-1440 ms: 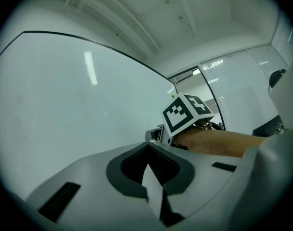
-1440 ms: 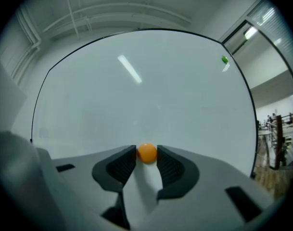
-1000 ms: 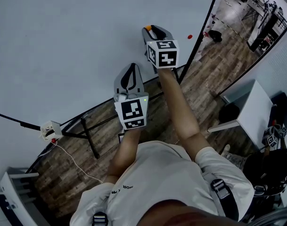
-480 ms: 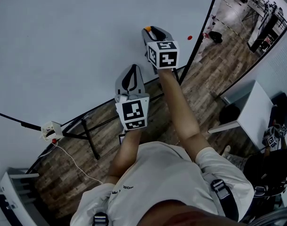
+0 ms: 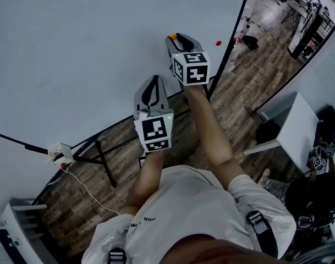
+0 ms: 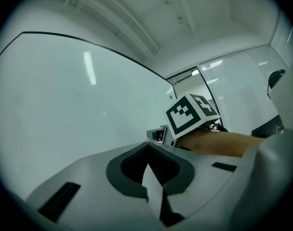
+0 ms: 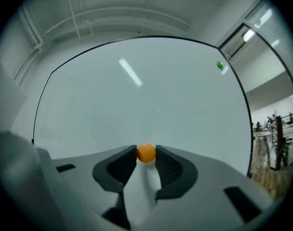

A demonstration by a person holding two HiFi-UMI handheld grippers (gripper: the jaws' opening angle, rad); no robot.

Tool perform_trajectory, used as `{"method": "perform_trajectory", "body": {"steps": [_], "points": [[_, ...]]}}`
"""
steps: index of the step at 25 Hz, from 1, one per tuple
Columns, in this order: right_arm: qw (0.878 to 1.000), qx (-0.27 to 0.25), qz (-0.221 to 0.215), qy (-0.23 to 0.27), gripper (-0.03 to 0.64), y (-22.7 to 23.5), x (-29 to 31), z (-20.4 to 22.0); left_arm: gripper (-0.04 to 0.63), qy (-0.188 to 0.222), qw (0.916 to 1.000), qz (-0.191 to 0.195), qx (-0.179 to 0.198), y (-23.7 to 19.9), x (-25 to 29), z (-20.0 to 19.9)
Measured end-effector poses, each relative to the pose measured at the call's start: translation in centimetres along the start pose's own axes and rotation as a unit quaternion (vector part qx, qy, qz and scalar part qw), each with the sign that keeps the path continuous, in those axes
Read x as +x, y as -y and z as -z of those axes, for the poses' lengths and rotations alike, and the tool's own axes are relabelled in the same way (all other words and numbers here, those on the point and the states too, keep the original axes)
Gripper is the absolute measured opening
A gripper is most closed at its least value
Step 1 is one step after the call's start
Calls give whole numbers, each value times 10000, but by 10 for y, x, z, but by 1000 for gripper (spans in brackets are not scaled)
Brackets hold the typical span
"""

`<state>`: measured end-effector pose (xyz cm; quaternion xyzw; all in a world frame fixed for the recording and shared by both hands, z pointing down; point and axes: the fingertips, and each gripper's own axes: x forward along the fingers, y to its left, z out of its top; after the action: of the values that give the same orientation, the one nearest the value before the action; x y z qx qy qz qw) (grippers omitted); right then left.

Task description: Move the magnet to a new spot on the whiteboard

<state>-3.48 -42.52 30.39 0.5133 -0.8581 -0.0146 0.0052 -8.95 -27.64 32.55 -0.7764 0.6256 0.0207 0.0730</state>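
Observation:
A small orange magnet (image 7: pixel 146 153) sits between the tips of my right gripper (image 7: pixel 146 154), which is shut on it, right in front of the whiteboard (image 7: pixel 136 100). Whether the magnet touches the board I cannot tell. In the head view the right gripper (image 5: pixel 177 38) points at the lower right part of the whiteboard (image 5: pixel 90 54), with the orange magnet (image 5: pixel 172 36) showing at its tip. My left gripper (image 5: pixel 151 88) hangs lower and nearer to me, off the board. Its jaws are shut with nothing in them (image 6: pixel 147 161).
A red magnet (image 5: pixel 218 42) sticks near the board's right edge, and a green magnet (image 7: pixel 220 65) sits high on the right. The board's black stand legs (image 5: pixel 104 161) cross the wooden floor. A white box with a cable (image 5: pixel 59 153) lies at left, a white table (image 5: pixel 292 126) at right.
The right gripper with the orange magnet has barely shifted, a touch lower in the head view. The left gripper stays where it was.

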Motion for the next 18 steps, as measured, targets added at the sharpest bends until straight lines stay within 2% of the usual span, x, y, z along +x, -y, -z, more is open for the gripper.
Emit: {"method": "perform_trajectory", "body": {"steps": [18], "points": [[9998, -48, -111, 188, 132, -2, -40, 2, 0, 53, 10000, 21, -31, 15, -4, -3]]}}
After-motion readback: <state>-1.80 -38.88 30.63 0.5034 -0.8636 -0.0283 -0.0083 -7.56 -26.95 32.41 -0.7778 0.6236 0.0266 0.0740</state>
